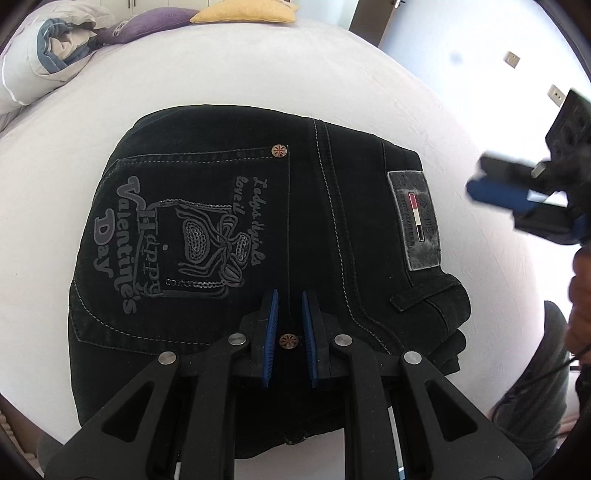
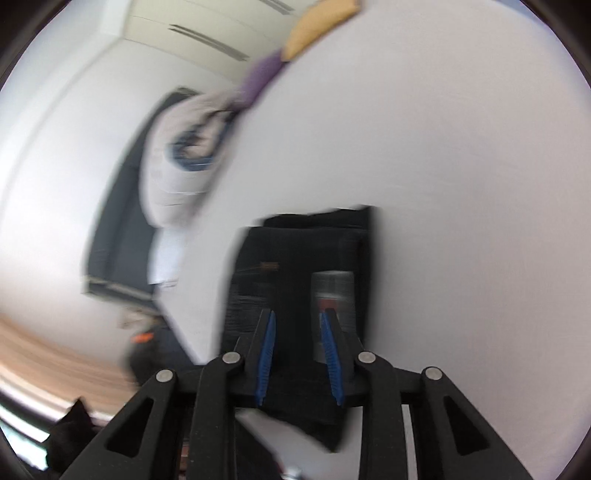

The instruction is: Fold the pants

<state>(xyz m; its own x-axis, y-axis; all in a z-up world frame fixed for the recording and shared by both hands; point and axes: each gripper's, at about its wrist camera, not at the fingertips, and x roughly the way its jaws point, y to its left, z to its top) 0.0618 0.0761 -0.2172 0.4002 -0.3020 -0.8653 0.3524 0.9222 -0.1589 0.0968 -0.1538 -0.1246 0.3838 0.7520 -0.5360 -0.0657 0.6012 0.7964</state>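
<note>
Black jeans [image 1: 229, 236] lie folded into a compact block on the white bed [image 1: 258, 66], back pocket print and grey waist label [image 1: 415, 219] facing up. My left gripper [image 1: 289, 295] hovers over the near edge of the jeans, its jaws slightly apart with nothing between them. My right gripper [image 2: 297, 314] is open and empty, above the jeans [image 2: 295, 258] in its blurred view. It also shows in the left wrist view [image 1: 491, 184], off the jeans' right side above the bed.
A rolled duvet [image 1: 48, 48], a purple pillow [image 1: 144, 22] and a yellow pillow [image 1: 243, 13] lie at the bed's far end. A person's leg and foot [image 1: 535, 387] stand by the bed's right edge. A wardrobe [image 2: 207, 26] stands beyond the bed.
</note>
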